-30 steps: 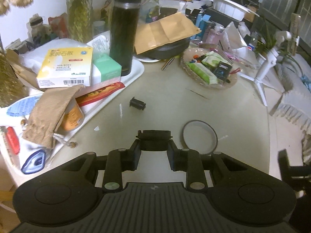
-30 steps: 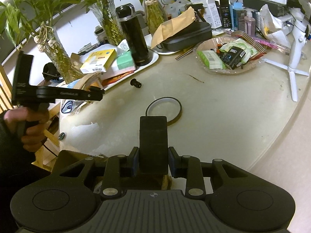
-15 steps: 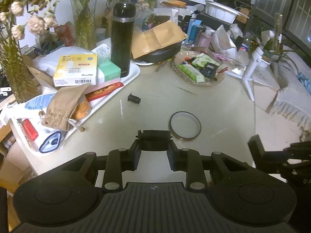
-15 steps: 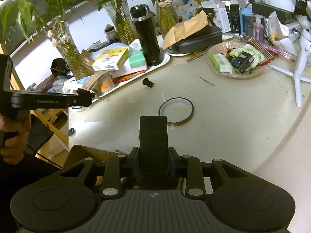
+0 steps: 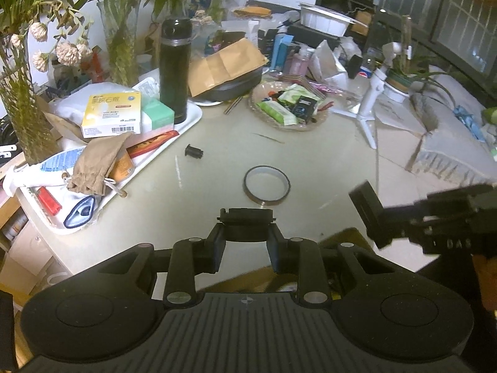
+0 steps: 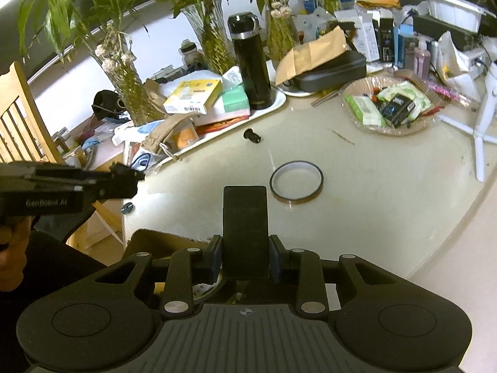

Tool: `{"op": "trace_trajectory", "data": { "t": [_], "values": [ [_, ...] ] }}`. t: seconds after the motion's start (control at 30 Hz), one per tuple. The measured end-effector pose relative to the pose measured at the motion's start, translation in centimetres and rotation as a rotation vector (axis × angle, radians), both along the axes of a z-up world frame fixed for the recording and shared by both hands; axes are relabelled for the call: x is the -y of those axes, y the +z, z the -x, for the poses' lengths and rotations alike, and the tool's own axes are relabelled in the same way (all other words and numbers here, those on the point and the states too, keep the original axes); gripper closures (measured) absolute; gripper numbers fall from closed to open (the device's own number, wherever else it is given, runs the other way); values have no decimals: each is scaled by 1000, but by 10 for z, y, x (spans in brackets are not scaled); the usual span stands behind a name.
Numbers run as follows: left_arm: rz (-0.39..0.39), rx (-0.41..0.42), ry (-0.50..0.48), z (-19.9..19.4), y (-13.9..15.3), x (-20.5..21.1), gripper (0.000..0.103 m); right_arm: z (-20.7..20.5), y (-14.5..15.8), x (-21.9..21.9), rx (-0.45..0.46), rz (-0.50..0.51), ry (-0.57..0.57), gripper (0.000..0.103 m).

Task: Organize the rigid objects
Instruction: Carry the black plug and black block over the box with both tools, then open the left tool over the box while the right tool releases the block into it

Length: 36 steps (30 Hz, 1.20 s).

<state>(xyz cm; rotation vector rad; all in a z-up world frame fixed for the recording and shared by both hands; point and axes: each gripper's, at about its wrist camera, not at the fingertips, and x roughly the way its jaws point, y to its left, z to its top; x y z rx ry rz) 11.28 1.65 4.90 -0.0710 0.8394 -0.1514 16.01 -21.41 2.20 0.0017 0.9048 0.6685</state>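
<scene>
Cluttered beige table [image 5: 310, 161]: tape ring [image 5: 266, 184] near edge, plant vases [image 6: 214, 37] behind

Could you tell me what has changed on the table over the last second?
Both tongs pulled back from the table, each still shut on its part: left tongs on a small black part, right tongs on a flat black block. The tape ring and black plug stayed put.

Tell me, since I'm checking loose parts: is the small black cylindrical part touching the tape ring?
Apart. The right wrist view shows bare table between the small black cylindrical part and the thin brown tape ring.
</scene>
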Motion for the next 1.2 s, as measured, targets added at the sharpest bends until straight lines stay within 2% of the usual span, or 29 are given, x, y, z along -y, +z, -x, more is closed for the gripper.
{"op": "trace_trajectory", "data": {
  "t": [0.2,0.57,0.73,0.93,1.0,1.2],
  "values": [
    [5,4,-18,16,5,6,74,5,13,0,25,10,10,69],
    [-2,-43,-71,40,-13,19,74,19,7,-2,21,41,32,69],
    [18,-45,-144,46,-21,26,74,21,6,-1,15,32,34,69],
    [-34,-6,-196,61,-25,33,67,23,4,-2,8,25,44,69],
    [-55,6,-178,66,-25,32,57,24,3,-2,7,23,47,69],
    [-81,30,-128,75,-22,22,56,28,3,-4,5,17,61,69]
  ]
}}
